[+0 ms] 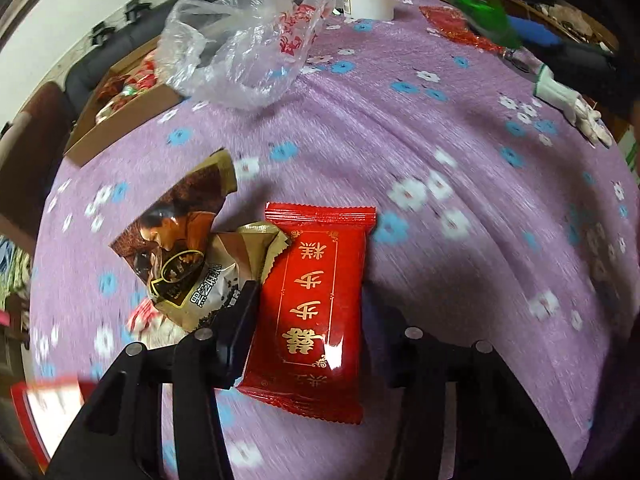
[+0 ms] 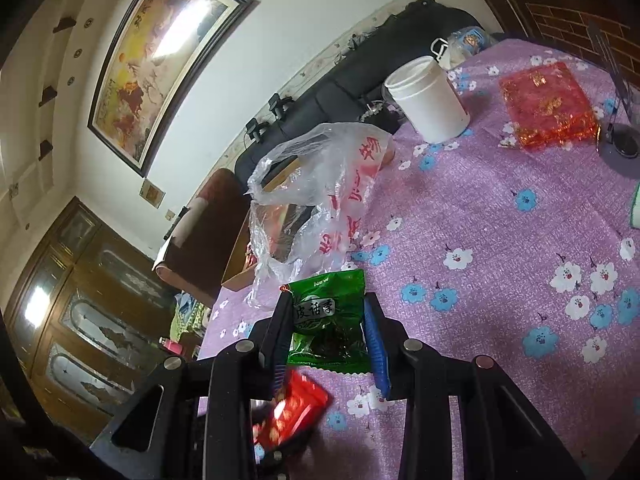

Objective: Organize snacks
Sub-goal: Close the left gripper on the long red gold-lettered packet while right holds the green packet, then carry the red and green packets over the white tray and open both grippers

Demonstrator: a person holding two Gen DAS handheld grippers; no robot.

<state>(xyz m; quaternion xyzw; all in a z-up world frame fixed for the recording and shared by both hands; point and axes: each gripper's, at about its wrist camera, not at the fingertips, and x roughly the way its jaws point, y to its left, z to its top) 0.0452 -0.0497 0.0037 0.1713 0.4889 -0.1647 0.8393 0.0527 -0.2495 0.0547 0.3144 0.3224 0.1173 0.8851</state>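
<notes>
A red snack packet (image 1: 320, 300) with gold characters stands lengthwise between the fingers of my left gripper (image 1: 310, 296), which is shut on its long sides just above the purple flowered tablecloth (image 1: 440, 152). Two brown snack packets (image 1: 188, 248) lie on the cloth right beside its left finger. My right gripper (image 2: 328, 300) is shut on a green snack packet (image 2: 330, 328) and holds it above the cloth. A red packet (image 2: 292, 412) shows blurred below the right gripper's left finger.
A crumpled clear plastic bag (image 1: 240, 52) (image 2: 320, 184) lies near the far left table edge beside an open cardboard box (image 1: 120, 112) holding snacks. A white jar (image 2: 428, 100) and a red gift box (image 2: 546, 104) stand at the back. A white glove (image 1: 568, 100) lies at right.
</notes>
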